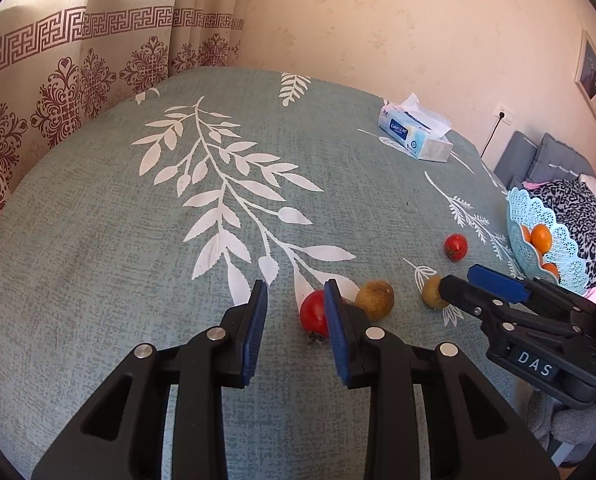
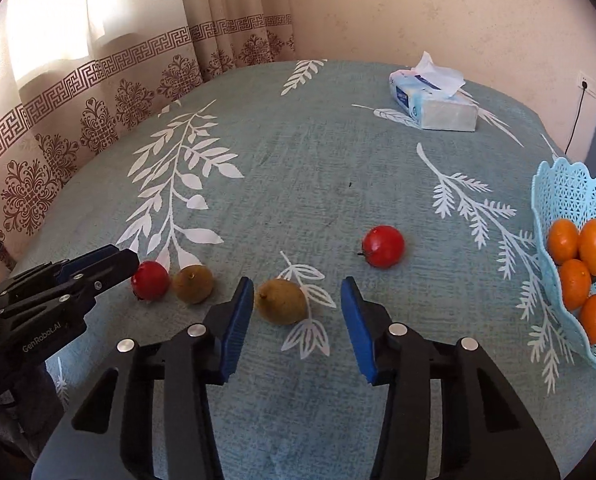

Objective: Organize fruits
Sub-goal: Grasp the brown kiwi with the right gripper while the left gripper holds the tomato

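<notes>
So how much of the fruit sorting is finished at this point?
Partly done. Four oranges already sit in the blue basket. Nothing is held: the right gripper is open around a brown fruit, and the left gripper is open beside a red fruit. Still on the table: two red fruits and two brown ones.

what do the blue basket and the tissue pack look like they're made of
The basket looks like moulded plastic: pale blue, a stiff wall pierced in a lace pattern, a scalloped rim, a slight sheen. It holds oranges. The tissue pack seems to be wrapped in thin glossy plastic film, printed blue and white, with soft white paper tissue sticking out of the top. Neither can be told for certain from looks alone.
</notes>
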The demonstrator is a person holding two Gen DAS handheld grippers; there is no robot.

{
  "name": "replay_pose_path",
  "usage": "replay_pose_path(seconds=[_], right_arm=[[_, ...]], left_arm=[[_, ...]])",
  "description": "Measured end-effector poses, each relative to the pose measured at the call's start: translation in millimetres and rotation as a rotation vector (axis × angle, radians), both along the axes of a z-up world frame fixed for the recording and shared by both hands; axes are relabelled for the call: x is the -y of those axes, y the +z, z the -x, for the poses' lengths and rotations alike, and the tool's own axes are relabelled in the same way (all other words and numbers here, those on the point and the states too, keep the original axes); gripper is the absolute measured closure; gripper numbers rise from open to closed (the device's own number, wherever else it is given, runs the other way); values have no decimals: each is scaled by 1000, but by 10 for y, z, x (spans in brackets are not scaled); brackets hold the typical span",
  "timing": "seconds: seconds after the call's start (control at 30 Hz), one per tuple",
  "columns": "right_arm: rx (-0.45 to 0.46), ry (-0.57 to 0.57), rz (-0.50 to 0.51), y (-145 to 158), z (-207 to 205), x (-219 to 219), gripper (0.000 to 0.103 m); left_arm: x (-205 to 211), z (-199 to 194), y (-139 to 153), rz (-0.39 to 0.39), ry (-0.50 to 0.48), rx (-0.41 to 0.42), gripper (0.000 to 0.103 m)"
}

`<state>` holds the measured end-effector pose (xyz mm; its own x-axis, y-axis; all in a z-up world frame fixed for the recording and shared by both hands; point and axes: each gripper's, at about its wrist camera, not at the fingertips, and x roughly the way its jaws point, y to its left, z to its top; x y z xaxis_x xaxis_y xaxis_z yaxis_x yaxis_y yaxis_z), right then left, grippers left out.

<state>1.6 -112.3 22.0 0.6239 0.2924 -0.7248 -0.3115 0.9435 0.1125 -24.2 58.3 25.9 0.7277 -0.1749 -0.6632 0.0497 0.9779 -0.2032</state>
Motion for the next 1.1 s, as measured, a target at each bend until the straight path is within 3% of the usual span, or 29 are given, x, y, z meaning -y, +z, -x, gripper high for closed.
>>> replay_pose_path(seconds=[0.13,0.27,0.5,0.63,0.77,1.1], right_arm=[[-42,8,-33,-67,-129,18,62],[-57,10,-38,-132,-146,13,68],[-41,16,-40,-143,-129,12,73],[-39,15,-55,-137,-118,30,75],[-38,17,-67,-133,-105,49,75],[-13,4,-90,-79,-47,89,75]], left_arm=[[0,-16,-13,7,-8,-7,72],[37,-36,-26,6,-36,-15,55],[168,-152,-129,-24,-96,-89,53],[263,-160,-154,-72,-115,-101,60],[240,-132,-137,-36,-137,-88,75],[82,-36,-20,14,-65,-14,76]])
